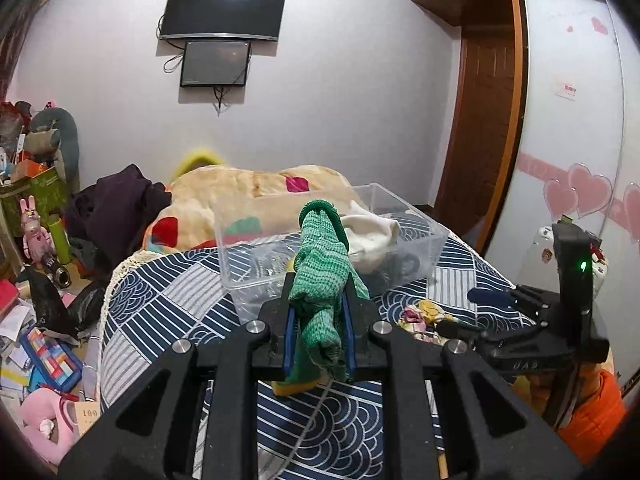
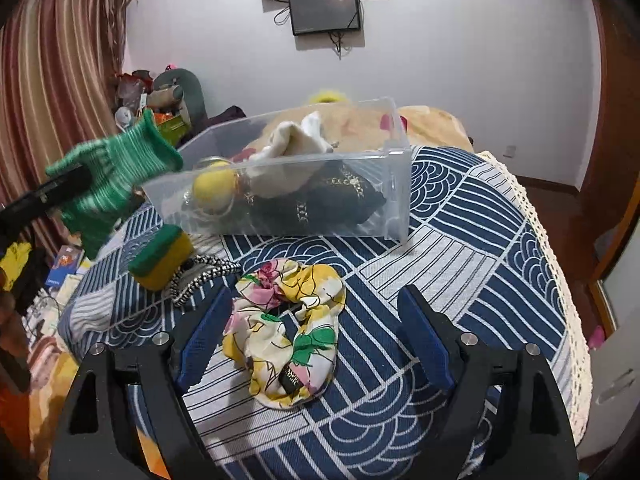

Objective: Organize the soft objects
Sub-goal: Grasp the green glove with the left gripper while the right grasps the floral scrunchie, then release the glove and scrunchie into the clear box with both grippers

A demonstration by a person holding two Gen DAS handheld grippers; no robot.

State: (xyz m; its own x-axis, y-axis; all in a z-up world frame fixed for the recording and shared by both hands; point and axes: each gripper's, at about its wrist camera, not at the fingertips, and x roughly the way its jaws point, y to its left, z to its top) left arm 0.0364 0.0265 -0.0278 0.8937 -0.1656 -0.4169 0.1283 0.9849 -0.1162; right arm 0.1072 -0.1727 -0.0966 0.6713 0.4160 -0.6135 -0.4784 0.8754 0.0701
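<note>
My left gripper point(image 1: 319, 300) is shut on a green knit glove point(image 1: 322, 264) and holds it above the bed, just in front of the clear plastic bin point(image 1: 256, 256). In the right wrist view the glove point(image 2: 116, 172) hangs left of the bin point(image 2: 396, 184). The bin holds a white cloth point(image 2: 296, 140), a yellow ball point(image 2: 212, 186) and a black embroidered item point(image 2: 340, 196). My right gripper point(image 2: 316, 320) is open, its jaws on either side of a floral scrunchie point(image 2: 292, 328) on the bedspread. A green-and-yellow sponge point(image 2: 162, 258) and a black-and-white cord point(image 2: 204, 276) lie nearby.
The bed has a blue-and-white patterned spread point(image 2: 460, 264). A patterned blanket point(image 1: 248, 196) and dark clothes point(image 1: 116, 204) are piled behind the bin. Clutter covers the floor at left point(image 1: 36, 344). A wardrobe point(image 1: 568, 120) stands at right.
</note>
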